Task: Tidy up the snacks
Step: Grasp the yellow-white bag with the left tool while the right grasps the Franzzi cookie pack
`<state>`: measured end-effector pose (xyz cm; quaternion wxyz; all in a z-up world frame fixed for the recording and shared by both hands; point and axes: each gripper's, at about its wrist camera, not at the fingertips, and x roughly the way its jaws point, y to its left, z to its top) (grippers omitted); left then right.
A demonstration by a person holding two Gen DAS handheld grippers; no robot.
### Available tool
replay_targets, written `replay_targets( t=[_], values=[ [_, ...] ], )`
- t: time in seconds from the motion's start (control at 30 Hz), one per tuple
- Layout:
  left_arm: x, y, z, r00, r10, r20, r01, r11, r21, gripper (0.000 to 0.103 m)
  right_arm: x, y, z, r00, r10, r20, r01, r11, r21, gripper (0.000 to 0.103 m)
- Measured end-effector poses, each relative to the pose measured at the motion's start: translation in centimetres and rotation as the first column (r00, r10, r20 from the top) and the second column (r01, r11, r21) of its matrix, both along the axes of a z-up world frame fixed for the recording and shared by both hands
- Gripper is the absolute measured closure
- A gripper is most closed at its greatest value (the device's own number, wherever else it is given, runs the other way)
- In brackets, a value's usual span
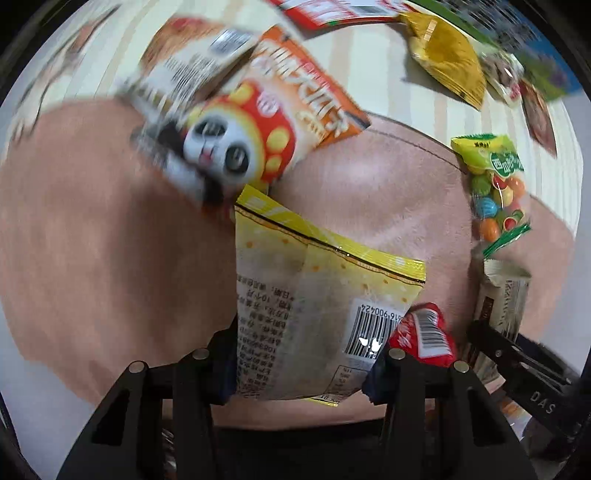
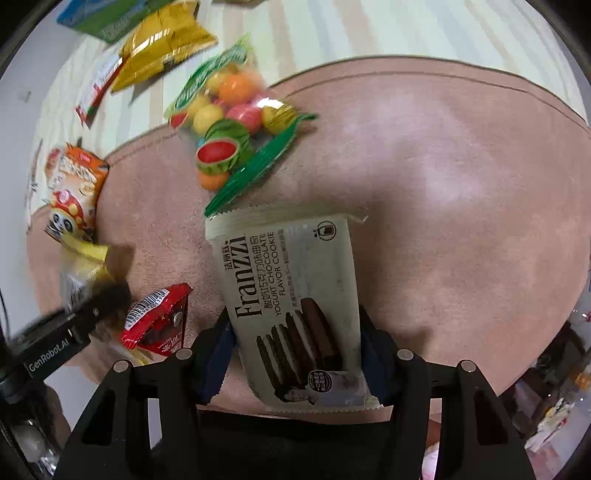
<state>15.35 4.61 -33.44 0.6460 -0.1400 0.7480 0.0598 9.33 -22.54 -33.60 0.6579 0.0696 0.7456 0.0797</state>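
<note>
My left gripper (image 1: 301,363) is shut on a yellow-and-clear cracker packet (image 1: 314,295), held over a pink mat (image 1: 369,184). My right gripper (image 2: 295,354) is shut on a pale Franzzi chocolate cookie packet (image 2: 291,295) above the same mat (image 2: 443,184). That cookie packet also shows in the left wrist view (image 1: 502,306), with the right gripper's finger beside it. A small red sachet (image 1: 424,332) lies between the two grippers; it also shows in the right wrist view (image 2: 159,321). A bag of coloured fruit candy (image 2: 229,122) lies beyond the cookie packet.
A panda snack pack (image 1: 236,140) and an orange packet (image 1: 310,88) lie at the mat's far edge. A gold packet (image 1: 447,55), a red packet (image 1: 332,11) and a green-blue box (image 2: 107,18) lie on the striped cloth beyond. The fruit candy bag (image 1: 495,188) sits at right.
</note>
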Motion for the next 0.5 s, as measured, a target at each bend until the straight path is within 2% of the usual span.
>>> replay_targets(
  t=[0.1,0.2,0.33,0.5],
  values=[
    [-1.0,-0.1,-0.7,0.998,0.053,-0.024,-0.053,0.999,0.002,0.055,1.1,-2.9,1.1,1.0,-0.028,0.011,0.028,0.999,0.028,0.04],
    [-1.3,-1.0,-2.4,0.997,0.038,-0.065,-0.038,0.999,-0.002,0.054,2.4,-4.9,0.7,1.0,-0.021,-0.015,0.021,0.999,0.024,0.039],
    [0.0,-1.9,-3.0,0.997,-0.011,-0.073,0.013,1.0,0.024,0.053,3.4,-5.5,-0.6,0.997,-0.009,-0.076,0.015,0.997,0.074,0.031],
    [1.1,-3.5,-1.9,0.999,-0.003,-0.054,0.006,0.998,0.065,0.057,4.6,-3.5,-1.0,0.996,0.084,-0.036,-0.083,0.996,0.027,0.029]
  ],
)
